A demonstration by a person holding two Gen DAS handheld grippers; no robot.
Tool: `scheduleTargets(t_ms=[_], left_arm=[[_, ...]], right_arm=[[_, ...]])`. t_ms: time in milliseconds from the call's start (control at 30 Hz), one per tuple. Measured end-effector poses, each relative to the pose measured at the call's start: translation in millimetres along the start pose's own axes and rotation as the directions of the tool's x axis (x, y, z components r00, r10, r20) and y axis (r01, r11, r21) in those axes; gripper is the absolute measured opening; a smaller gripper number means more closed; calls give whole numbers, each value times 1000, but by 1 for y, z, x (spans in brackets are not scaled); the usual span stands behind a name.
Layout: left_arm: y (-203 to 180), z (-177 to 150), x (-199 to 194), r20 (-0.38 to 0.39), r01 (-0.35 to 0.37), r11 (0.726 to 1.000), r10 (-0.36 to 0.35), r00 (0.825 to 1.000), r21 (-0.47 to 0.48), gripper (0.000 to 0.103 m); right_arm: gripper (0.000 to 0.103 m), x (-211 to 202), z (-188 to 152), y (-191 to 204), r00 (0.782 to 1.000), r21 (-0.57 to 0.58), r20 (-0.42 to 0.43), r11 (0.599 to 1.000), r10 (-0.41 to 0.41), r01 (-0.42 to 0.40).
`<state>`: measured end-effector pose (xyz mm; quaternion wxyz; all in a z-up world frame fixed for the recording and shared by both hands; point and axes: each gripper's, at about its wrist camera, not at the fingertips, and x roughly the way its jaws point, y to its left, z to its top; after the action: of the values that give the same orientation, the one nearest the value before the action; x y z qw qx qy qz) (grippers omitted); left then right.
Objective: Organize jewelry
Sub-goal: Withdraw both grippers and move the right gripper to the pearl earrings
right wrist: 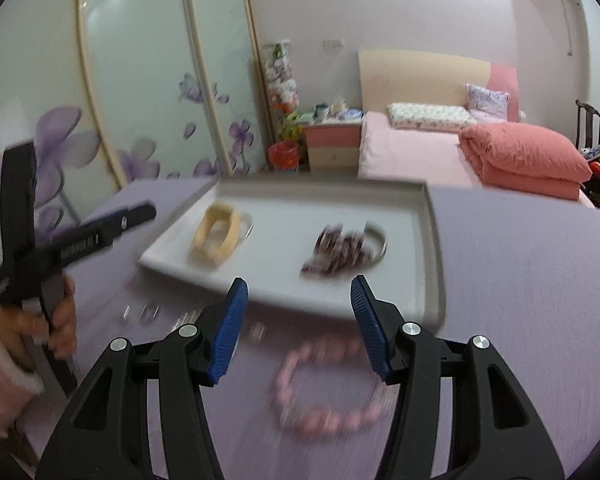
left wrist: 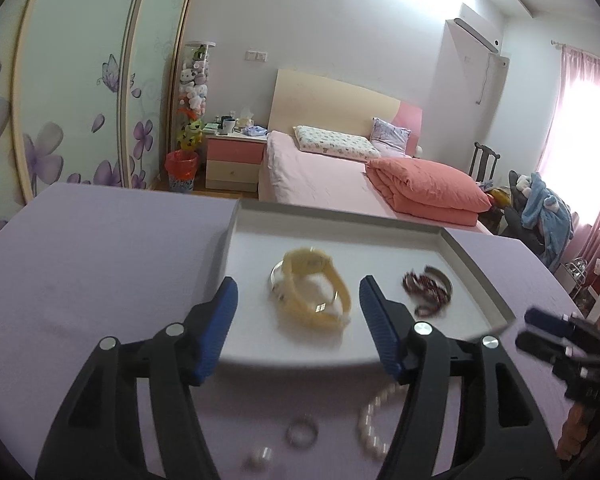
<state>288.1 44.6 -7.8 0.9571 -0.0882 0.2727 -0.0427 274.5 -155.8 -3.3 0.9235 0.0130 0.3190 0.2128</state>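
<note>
a: where's the jewelry sitting rn?

b: landmark = the white tray (left wrist: pixel 476 264) on the lilac table (left wrist: pixel 100 248). inside it, a yellow watch (left wrist: pixel 312 288) is lying over a silver bangle (left wrist: pixel 275 280) toward the left, and dark red beaded bracelets (left wrist: pixel 424 292) are tangling w/ another metal bangle (left wrist: pixel 444 278) toward the right.

a: anything outside the tray?

b: yep, in front of its near edge: a white pearl bracelet (left wrist: pixel 374 420), a silver ring (left wrist: pixel 302 432) and a small pale ring (left wrist: pixel 260 458) on the cloth. a pink bead bracelet (right wrist: pixel 320 384) is also lying just off the near edge (blurry in the right wrist view).

a: claws?

b: left gripper (left wrist: pixel 298 300) is hanging over the tray's near edge, jaws standing apart w/ nothing gripped btwn them. right gripper (right wrist: pixel 298 300) is hovering over the near edge too, jaws apart and empty, pink beads below them.

a: hands?

b: a hand (right wrist: pixel 60 320) w/ a pink sleeve (right wrist: pixel 0 364) is holding the left tool.
</note>
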Motion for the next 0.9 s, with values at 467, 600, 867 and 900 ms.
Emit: scheduleTargets(t_ms=[467, 600, 867, 900], left_arm=[[22, -35, -45, -20, -16, 999, 15, 1000, -47, 65], [25, -39, -52, -24, -30, 998, 29, 999, -55, 65], [25, -52, -51, -78, -41, 998, 37, 996, -48, 67], [25, -53, -50, -91, -39, 998, 35, 995, -44, 68]], right_arm=[[53, -17, -84, 67, 970, -32, -236, 997, 57, -67], [46, -8, -84, 81, 968, -95, -253, 995, 4, -29], [13, -9, -88, 90, 968, -167, -248, 986, -46, 4], [13, -9, -89, 90, 968, -174, -244, 985, -52, 9]])
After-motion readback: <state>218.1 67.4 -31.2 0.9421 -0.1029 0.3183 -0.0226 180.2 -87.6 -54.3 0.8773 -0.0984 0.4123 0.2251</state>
